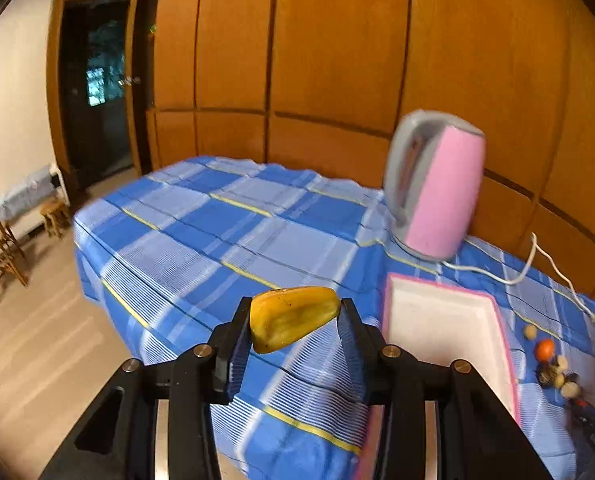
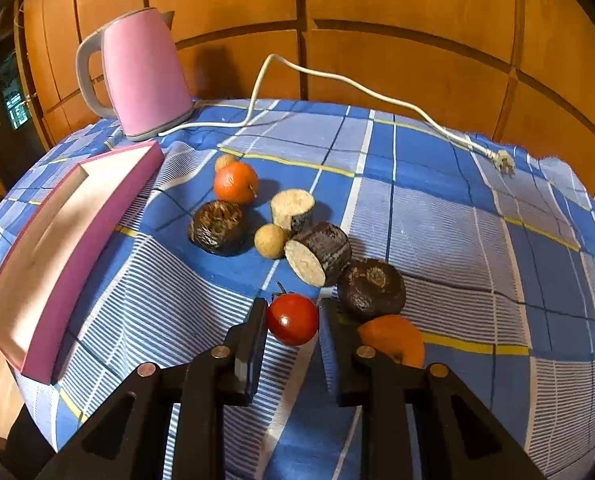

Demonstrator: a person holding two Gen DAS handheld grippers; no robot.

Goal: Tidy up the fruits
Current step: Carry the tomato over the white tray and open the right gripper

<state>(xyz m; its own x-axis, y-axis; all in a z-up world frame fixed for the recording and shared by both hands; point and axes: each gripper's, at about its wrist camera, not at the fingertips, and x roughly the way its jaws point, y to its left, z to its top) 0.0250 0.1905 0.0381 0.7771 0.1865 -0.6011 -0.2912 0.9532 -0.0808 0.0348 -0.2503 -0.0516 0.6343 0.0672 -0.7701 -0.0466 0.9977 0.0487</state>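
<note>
Two fruits are held: a yellow fruit piece (image 1: 293,318) is clamped in the left gripper (image 1: 294,330) above the checked tabletop (image 1: 201,224), left of the pink tray (image 1: 449,328). A red tomato (image 2: 292,319) is pinched by the right gripper (image 2: 293,334), with the remaining fruits (image 2: 265,220) just ahead.

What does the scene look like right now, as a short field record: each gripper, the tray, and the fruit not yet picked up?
left gripper: shut on yellow fruit piece, held above the tablecloth
right gripper: fingers either side of red tomato; grip unclear
tray: pink-rimmed, white inside, no fruit visible in it
loose fruit: orange, two cut cane pieces, two dark round fruits, small tan balls
kettle: pink, upright behind the tray
</note>
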